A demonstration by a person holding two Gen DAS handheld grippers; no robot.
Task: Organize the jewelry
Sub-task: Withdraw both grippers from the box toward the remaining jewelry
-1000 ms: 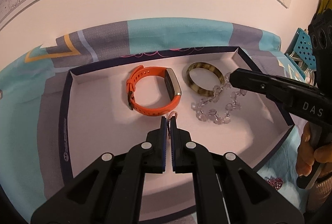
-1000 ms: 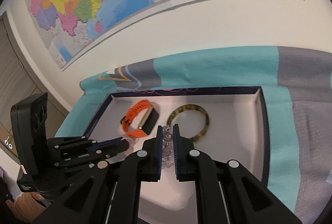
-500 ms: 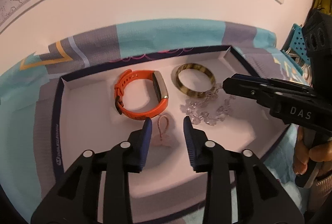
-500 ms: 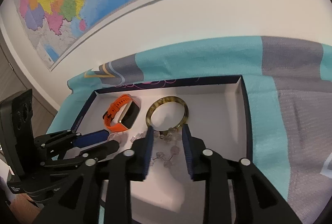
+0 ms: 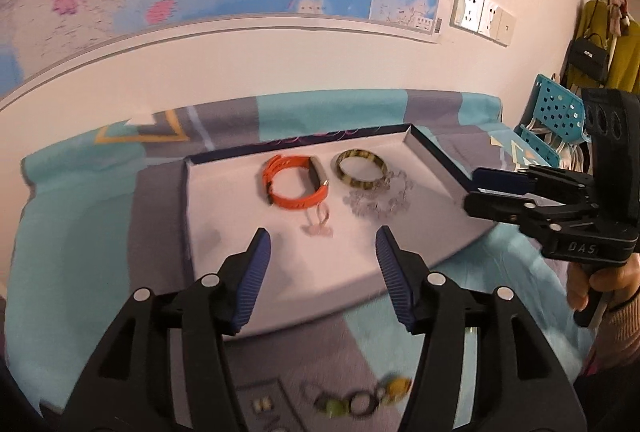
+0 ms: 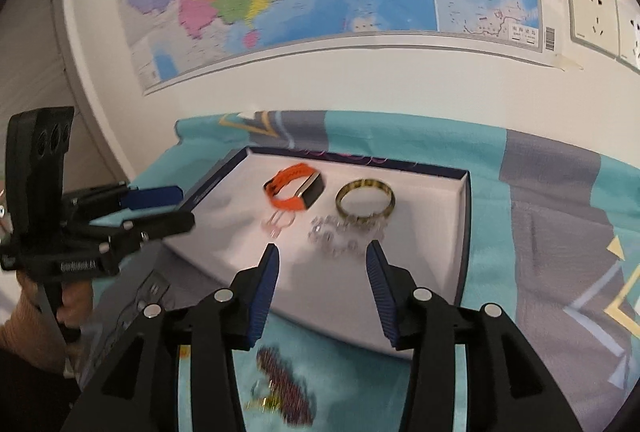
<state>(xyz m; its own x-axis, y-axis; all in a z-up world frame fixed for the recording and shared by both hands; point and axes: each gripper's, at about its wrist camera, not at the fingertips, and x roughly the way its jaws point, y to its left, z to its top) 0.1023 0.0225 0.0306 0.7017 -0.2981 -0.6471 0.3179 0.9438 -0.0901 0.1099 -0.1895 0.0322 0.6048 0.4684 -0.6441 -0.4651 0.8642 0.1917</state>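
Note:
A shallow white box (image 5: 224, 232) (image 6: 436, 272) with a dark rim lies on the patterned cloth. In it lie an orange watch band (image 5: 294, 186) (image 6: 294, 190), a mottled bangle (image 5: 360, 168) (image 6: 365, 199), a clear bead bracelet (image 5: 378, 198) (image 6: 344, 232) and a thin pink loop (image 5: 318, 224) (image 6: 278, 222). My left gripper (image 5: 322, 244) (image 6: 160, 208) hangs over the box's near edge, jaws opening, nothing between them. My right gripper (image 6: 322, 260) (image 5: 484, 190) is also pulled back from the beads, jaws opening and empty.
On the cloth in front of the box lie a green and yellow bead bracelet (image 5: 360, 398), small earrings (image 5: 262, 405) and a dark red bead string (image 6: 286, 388). A wall with a map stands behind. A blue perforated chair (image 5: 556, 112) is at the right.
Both grippers went from shut to open and drew back and up from the box. The pink loop and the clear bead bracelet now lie free on the box floor.

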